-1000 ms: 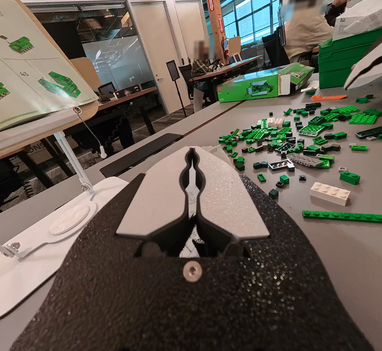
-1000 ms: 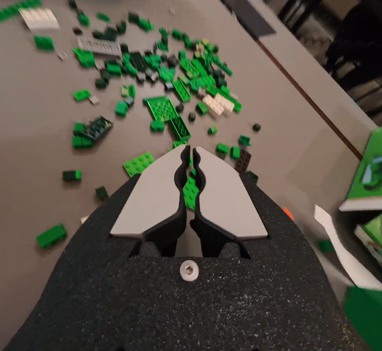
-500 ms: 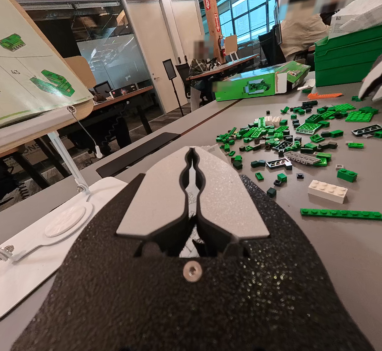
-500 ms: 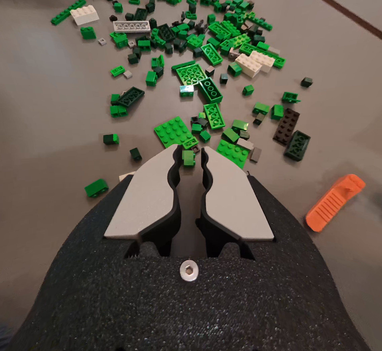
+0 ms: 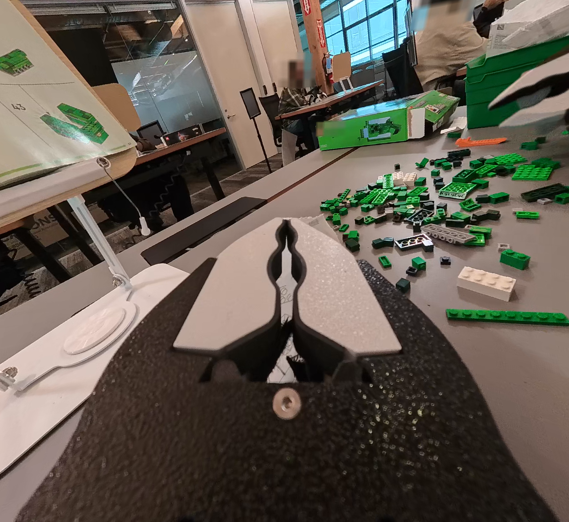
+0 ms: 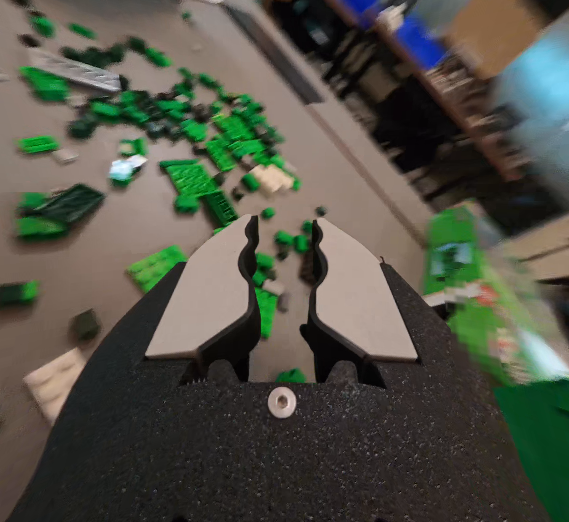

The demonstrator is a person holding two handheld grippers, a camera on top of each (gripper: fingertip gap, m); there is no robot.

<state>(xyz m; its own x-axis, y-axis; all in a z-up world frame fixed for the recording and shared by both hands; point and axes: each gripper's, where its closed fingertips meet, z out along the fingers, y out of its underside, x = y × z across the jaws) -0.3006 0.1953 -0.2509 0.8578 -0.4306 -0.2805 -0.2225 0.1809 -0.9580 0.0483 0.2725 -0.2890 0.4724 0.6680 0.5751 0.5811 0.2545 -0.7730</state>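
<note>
My left gripper is shut with nothing between its fingers. It hovers low over the grey table, above a white printed sheet, left of a scatter of green bricks. A white brick and a long green plate lie nearest to it. My right gripper is open and empty, above the near edge of the brick scatter; its view is blurred by motion. It also shows in the left wrist view at the upper right, raised above the bricks.
An instruction booklet stands on a white holder at the left. A green box, an orange brick separator and green bins stand at the table's far side. People sit at desks behind. The grippers' ends are close to 35 centimeters from one another. The brick scatter lies around 9 centimeters away from my right fingertips. Seen from the left wrist view as well. My left tips are roughly 15 centimeters from the white brick.
My right gripper has opened from nearly shut to wide and has swung up and to the right, blurring its view. My left gripper has stayed shut and almost still.
</note>
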